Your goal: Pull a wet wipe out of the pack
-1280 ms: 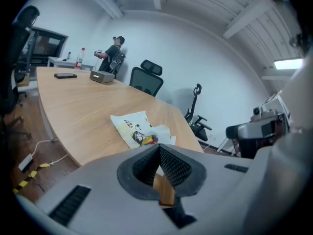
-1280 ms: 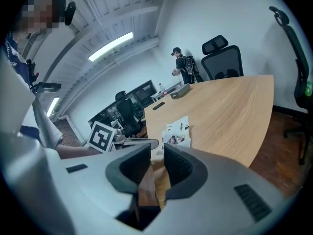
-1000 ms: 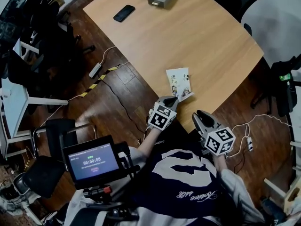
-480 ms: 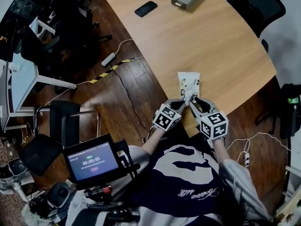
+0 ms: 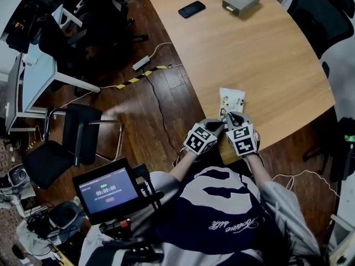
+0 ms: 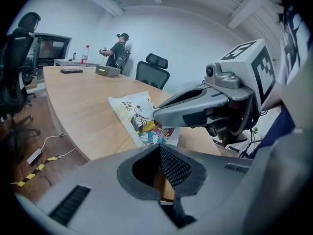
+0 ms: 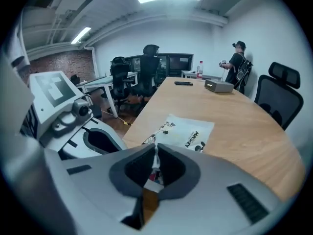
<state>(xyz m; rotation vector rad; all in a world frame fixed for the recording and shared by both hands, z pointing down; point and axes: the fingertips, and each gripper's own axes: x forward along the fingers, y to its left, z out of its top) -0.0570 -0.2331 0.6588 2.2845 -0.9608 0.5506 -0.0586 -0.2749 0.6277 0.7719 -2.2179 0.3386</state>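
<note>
The wet wipe pack (image 5: 232, 100), white with cartoon print, lies flat near the front edge of the wooden table (image 5: 266, 54). My left gripper (image 5: 215, 125) sits at the table edge just before the pack's near end, jaws shut with nothing between them. In the left gripper view the pack (image 6: 134, 114) lies just beyond its jaw tips (image 6: 160, 148). My right gripper (image 5: 232, 117) is beside it at the pack's near end. Its jaws are closing, and in the right gripper view (image 7: 155, 148) they pinch a thin white strip of the pack (image 7: 188, 129).
A black phone (image 5: 191, 9) and a grey box (image 5: 241, 0) lie at the table's far end. An office chair (image 5: 83, 132) and floor cables stand to the left. A screen on a rig (image 5: 108, 190) sits by the person's body. A person (image 7: 237, 58) stands far off.
The right gripper has come in from the lower right to the pack's near end beside the left gripper, rolled over, and closed its jaws. The left gripper has stayed put.
</note>
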